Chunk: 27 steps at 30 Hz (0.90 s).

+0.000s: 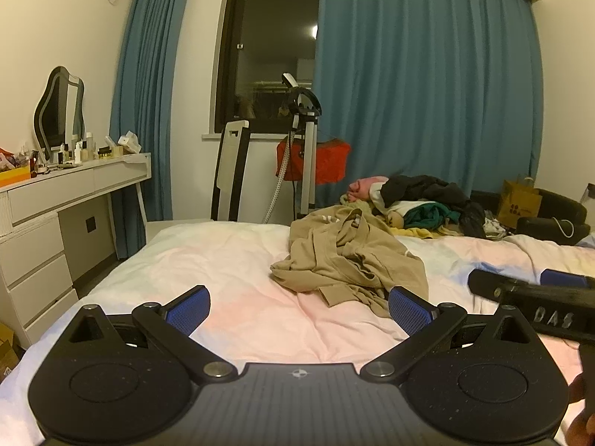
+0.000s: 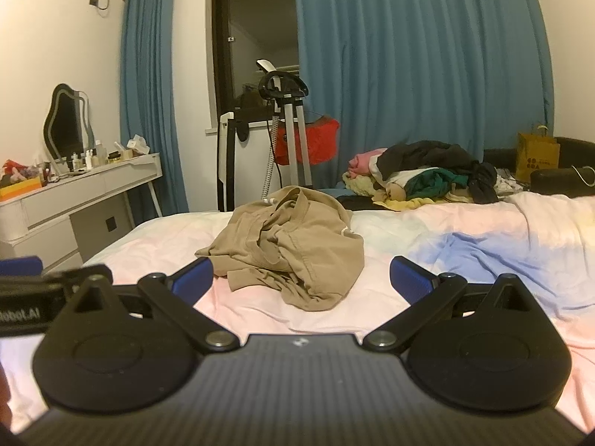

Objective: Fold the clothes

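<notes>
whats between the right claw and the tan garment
Only bare sheet. In the right wrist view the open right claw faces the tan garment without touching it.

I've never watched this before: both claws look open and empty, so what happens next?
Probably both reach forward to the crumpled tan garment and pinch its edges to spread it flat. The left gripper and right gripper are open, short of it, and it lies bunched on the bed.
</notes>
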Available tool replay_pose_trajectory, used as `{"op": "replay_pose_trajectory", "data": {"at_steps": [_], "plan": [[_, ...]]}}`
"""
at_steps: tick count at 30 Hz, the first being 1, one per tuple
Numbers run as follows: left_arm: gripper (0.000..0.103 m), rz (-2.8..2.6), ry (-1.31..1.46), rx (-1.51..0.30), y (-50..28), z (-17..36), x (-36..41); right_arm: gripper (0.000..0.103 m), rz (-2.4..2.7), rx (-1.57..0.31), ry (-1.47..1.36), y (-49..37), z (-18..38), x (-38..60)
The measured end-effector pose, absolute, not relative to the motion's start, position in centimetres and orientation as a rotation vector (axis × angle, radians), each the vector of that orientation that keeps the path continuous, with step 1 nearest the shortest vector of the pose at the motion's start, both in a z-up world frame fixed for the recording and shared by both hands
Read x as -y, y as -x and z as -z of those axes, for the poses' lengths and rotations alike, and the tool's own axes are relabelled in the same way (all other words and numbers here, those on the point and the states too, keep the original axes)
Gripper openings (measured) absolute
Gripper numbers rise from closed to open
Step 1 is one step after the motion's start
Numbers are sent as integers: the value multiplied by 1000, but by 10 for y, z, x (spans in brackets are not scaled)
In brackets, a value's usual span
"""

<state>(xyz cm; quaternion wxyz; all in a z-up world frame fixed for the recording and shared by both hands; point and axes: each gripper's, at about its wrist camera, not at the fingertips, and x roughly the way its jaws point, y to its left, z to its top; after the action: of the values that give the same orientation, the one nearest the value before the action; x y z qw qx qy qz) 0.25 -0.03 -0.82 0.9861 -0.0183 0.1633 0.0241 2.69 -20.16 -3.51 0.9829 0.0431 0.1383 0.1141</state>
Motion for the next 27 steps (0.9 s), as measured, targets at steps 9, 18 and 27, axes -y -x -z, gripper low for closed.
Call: {"op": "replay_pose_trajectory", "data": {"at_steps": [9, 18, 27], "plan": [[102, -58, -12, -468, -94, 29, 10, 103, -231, -235, -141, -35, 20, 213], [82, -38, 48, -569, -261, 65, 28, 103, -197, -326, -111, -110, 48, 230], [11, 8, -57, -530, -304, 76, 29, 103, -217, -460, -204, -176, 102, 238]]}}
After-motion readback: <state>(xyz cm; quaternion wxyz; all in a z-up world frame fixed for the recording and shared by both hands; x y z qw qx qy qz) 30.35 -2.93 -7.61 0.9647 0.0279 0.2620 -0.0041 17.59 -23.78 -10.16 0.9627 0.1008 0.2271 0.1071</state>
